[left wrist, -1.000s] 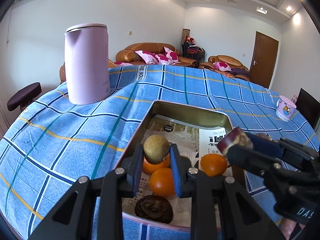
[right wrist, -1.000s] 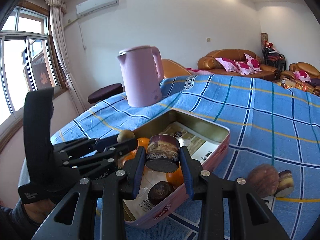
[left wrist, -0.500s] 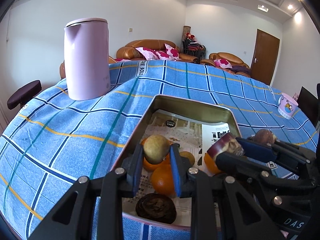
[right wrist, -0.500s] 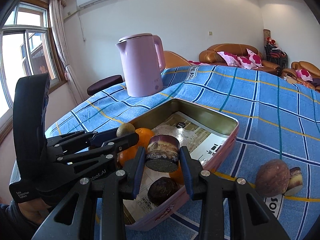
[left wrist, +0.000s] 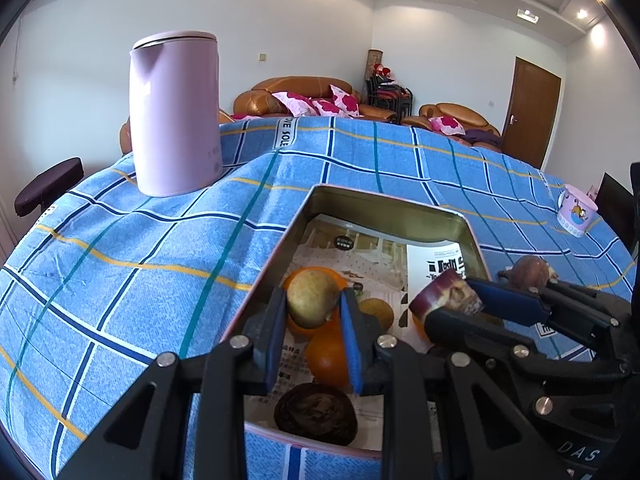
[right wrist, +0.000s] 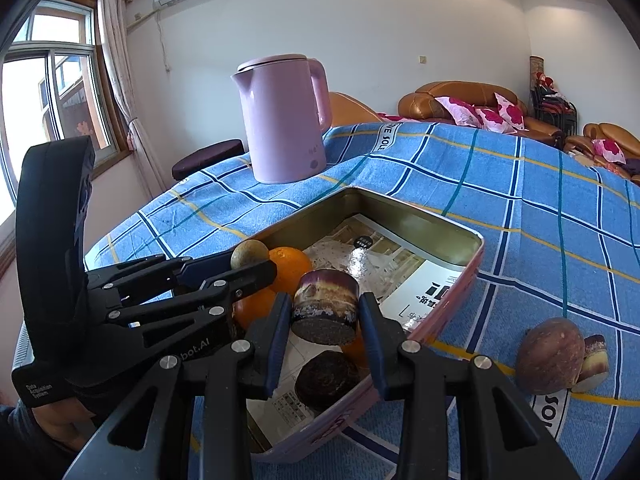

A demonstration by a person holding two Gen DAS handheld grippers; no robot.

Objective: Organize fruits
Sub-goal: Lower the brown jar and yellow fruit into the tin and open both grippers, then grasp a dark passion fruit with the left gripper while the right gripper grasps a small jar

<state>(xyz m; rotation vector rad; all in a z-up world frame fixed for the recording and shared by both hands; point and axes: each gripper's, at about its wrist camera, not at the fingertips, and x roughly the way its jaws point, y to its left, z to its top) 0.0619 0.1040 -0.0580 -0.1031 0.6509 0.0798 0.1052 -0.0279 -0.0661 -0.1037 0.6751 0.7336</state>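
Observation:
My left gripper [left wrist: 314,314] is shut on a small round yellow-brown fruit [left wrist: 312,302], held just above the near left part of an open tin box [left wrist: 384,204]. In the tin lie oranges [left wrist: 326,360], another small brown fruit [left wrist: 376,312] and a dark round piece [left wrist: 316,414]. My right gripper [right wrist: 324,314] is shut on a purple-skinned cut fruit piece [right wrist: 324,304], also over the tin's near end, close beside the left gripper [right wrist: 240,268]. A whole purple fruit [right wrist: 550,354] and a cut slice [right wrist: 596,360] lie on the cloth right of the tin.
A tall pink kettle [left wrist: 176,112] stands on the blue checked tablecloth beyond the tin's left side. A small printed cup [left wrist: 576,210] sits at the far right. Printed paper [right wrist: 424,284] lines the tin's bottom. Sofas and a door lie past the table.
The right gripper with the purple piece has edged a little lower and further in over the tin. The left gripper and its fruit have kept still.

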